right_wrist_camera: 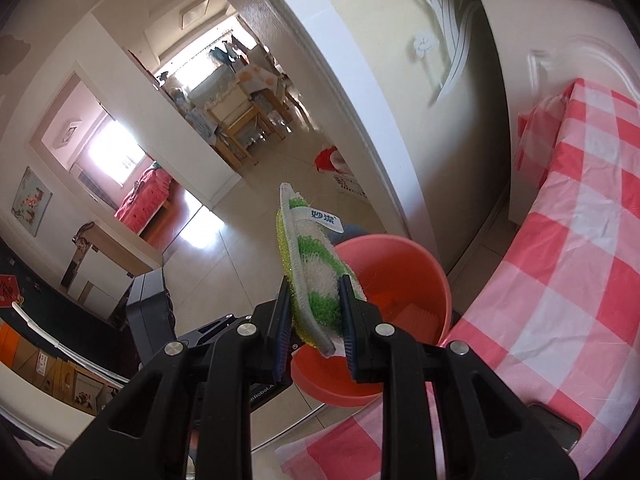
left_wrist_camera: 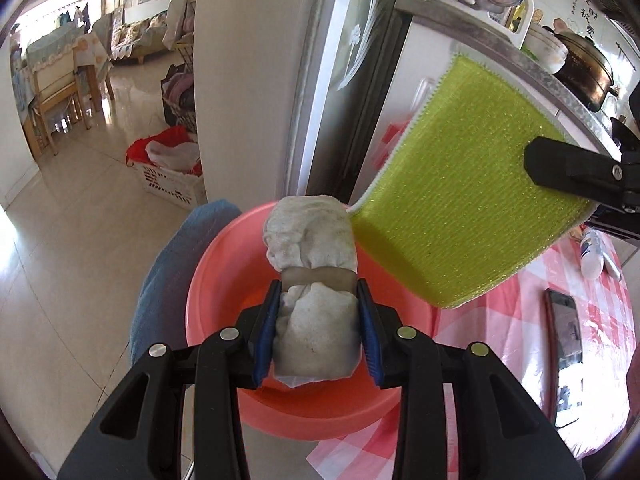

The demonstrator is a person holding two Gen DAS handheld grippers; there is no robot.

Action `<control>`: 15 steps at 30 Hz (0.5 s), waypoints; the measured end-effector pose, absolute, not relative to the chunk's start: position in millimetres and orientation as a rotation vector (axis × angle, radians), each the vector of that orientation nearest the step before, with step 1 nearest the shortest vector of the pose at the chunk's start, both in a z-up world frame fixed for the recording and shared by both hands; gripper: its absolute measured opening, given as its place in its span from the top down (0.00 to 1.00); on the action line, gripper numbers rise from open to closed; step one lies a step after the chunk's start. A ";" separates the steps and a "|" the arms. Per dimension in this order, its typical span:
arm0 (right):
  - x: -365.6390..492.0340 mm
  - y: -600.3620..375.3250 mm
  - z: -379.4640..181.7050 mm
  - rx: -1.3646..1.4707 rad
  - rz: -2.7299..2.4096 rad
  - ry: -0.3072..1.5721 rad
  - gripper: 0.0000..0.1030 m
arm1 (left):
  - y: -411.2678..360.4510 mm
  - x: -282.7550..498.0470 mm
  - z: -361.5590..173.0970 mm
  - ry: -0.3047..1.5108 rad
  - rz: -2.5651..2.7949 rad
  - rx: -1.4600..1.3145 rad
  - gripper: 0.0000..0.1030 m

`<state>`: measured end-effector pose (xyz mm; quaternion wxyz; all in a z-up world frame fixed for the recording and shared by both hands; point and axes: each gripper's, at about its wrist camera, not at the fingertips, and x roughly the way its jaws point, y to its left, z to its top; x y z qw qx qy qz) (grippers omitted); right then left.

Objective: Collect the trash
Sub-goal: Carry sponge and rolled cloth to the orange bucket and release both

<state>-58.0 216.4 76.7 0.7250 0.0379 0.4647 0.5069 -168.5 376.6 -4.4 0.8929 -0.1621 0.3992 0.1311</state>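
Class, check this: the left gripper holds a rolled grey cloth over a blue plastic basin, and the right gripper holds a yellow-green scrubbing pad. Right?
Not quite. The round plastic basin is salmon-red, not blue, as the left wrist view shows. The left gripper does hold the rolled grey cloth over it, and the right gripper holds the yellow-green scrubbing pad.

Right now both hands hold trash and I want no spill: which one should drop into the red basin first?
Probably the left. Its gripper holds the white bundle directly over the basin. The right gripper holds the green sponge nearer the basin's rim.
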 end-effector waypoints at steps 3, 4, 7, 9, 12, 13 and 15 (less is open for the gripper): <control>-52.0 224.0 70.8 0.067 1.117 1.039 0.77 | 376.4 -166.2 -10.0 0.838 0.271 -0.346 0.63; -52.5 225.4 69.0 0.066 1.116 1.041 0.76 | 377.0 -166.7 -12.9 0.842 0.271 -0.350 0.63; -52.8 231.6 65.2 0.044 1.117 1.055 0.72 | 378.4 -164.2 -20.7 0.864 0.265 -0.348 0.61; -54.1 235.8 62.1 0.010 1.092 1.051 0.58 | 378.8 -159.4 -25.1 0.887 0.270 -0.342 0.48; -55.0 236.3 61.1 0.001 1.092 1.040 0.46 | 383.1 -159.1 -28.0 0.892 0.322 -0.330 0.24; -56.1 235.0 62.7 -0.010 1.082 1.023 0.39 | 384.3 -159.7 -27.6 0.890 0.337 -0.324 0.22; -57.1 230.0 66.8 0.003 1.089 0.998 0.37 | 385.4 -161.9 -27.5 0.889 0.356 -0.317 0.18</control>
